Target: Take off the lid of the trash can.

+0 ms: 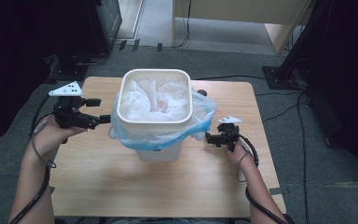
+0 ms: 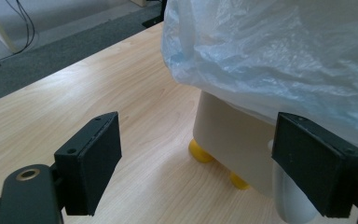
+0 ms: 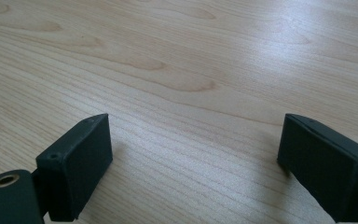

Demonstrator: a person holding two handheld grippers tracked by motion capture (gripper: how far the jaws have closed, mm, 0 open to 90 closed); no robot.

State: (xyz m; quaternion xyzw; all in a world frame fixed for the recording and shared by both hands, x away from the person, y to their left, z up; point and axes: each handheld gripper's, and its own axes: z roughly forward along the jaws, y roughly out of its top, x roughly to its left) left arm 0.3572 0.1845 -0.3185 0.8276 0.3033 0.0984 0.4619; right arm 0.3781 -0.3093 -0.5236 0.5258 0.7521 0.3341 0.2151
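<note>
A cream-white bin point(image 1: 161, 151) stands in the middle of the wooden table point(image 1: 121, 182). A translucent bluish-white plastic bag point(image 1: 200, 114) lines it and is folded down over the rim. My left gripper point(image 1: 103, 111) is just left of the bin at rim height, open, with nothing between its jaws. In the left gripper view the bag point(image 2: 279, 51) hangs over the bin wall point(image 2: 233, 135), and my left gripper point(image 2: 198, 163) points at the bin's base with small yellow feet point(image 2: 200, 152). My right gripper point(image 1: 208, 136) is low beside the bin's right side, open. In the right gripper view my right gripper point(image 3: 196, 163) faces bare wood point(image 3: 182, 70).
The table stands on grey carpet point(image 1: 223, 56). Black cables point(image 1: 289, 107) run over the floor to the right. A dark stand base point(image 1: 277, 77) sits at the back right, dark equipment point(image 1: 102, 18) at the back left, and a light wooden piece of furniture point(image 1: 242, 11) behind.
</note>
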